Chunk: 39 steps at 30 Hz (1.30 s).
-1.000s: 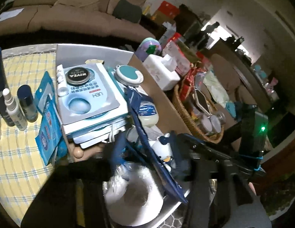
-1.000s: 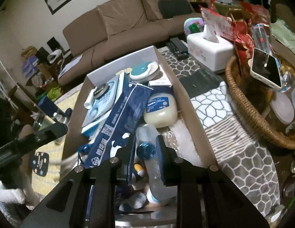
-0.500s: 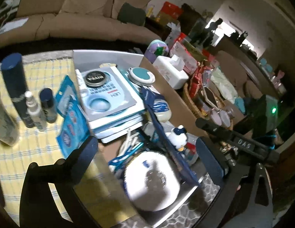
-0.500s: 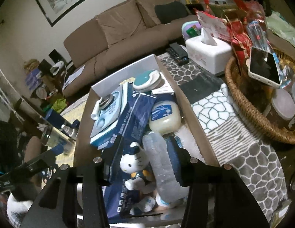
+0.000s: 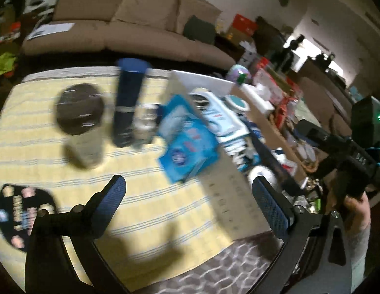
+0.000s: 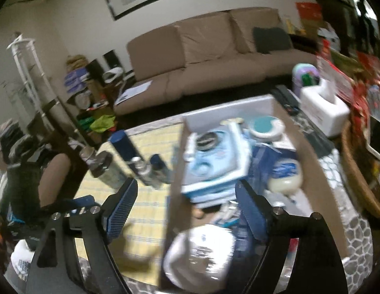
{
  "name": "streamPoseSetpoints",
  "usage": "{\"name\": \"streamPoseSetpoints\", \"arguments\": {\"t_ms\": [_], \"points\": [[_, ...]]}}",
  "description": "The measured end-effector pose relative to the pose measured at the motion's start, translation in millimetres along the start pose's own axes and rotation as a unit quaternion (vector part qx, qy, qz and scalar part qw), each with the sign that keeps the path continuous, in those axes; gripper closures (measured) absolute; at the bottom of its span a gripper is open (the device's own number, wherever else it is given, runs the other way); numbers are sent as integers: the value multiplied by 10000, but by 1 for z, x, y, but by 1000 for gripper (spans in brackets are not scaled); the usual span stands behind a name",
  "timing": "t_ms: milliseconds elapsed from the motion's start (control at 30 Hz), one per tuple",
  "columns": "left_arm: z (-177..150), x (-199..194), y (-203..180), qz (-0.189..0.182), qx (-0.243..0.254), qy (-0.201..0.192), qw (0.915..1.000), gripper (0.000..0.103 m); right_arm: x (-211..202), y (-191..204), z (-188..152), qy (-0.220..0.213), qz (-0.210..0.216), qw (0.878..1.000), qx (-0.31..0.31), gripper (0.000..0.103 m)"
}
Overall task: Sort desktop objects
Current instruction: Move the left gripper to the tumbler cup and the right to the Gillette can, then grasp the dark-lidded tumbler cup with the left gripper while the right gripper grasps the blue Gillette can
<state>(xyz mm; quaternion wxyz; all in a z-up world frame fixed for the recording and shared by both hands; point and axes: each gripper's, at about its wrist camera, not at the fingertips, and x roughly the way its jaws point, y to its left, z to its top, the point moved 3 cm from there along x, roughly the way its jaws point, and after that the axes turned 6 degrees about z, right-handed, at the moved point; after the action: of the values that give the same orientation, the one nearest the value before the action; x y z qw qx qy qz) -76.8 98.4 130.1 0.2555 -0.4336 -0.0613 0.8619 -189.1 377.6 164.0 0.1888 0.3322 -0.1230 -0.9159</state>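
The brown cardboard box (image 6: 176, 171) crammed with toiletries lay ahead of the right gripper (image 6: 187, 210), whose empty jaws were opening. The left gripper (image 5: 190, 208) hung wide open and empty over bare yellow striped cloth (image 5: 42, 127); one tall dark-blue cylinder (image 5: 128, 103) stood beyond. Labels were blurred.

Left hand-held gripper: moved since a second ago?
Yes. The left hand-held gripper swung from over the cardboard box to the yellow mat, jaws wide, empty.

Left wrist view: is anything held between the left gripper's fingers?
No: the left gripper stands wide open, with only the yellow striped cloth showing between its fingers.
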Motion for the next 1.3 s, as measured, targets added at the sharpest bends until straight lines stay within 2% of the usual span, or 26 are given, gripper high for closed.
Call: {"name": "streamPoseSetpoints", "arguments": {"t_ms": [267, 400, 533, 667, 767, 833, 1000, 1133, 1300], "points": [[-13, -40, 95, 533, -310, -119, 9980, 0, 46, 63, -8, 262, 145, 9983, -505, 17], [-17, -40, 131, 628, -489, -125, 9968, 0, 74, 92, -18, 430, 215, 9962, -722, 17], [-15, -26, 149, 603, -499, -107, 9969, 0, 106, 119, -27, 644, 397, 9931, -901, 17], [-3, -5, 149, 514, -267, -100, 9983, 0, 138, 142, -29, 778, 636, 9894, -1048, 17], [9, 21, 146, 558, -3, -111, 9984, 0, 154, 148, -27, 810, 590, 9874, -1228, 17], [15, 33, 144, 537, 114, -198, 9983, 0, 162, 142, -20, 722, 457, 9887, -1230, 17], [26, 61, 132, 448, 269, -360, 9980, 0, 173, 110, 10, 318, 143, 9963, -784, 17], [30, 84, 119, 571, 441, -452, 9964, 0, 191, 98, 31, 203, 200, 9982, -535, 17], [34, 107, 112, 535, 174, -654, 9963, 0, 220, 98, 44, 271, 317, 9985, -362, 17]]}}
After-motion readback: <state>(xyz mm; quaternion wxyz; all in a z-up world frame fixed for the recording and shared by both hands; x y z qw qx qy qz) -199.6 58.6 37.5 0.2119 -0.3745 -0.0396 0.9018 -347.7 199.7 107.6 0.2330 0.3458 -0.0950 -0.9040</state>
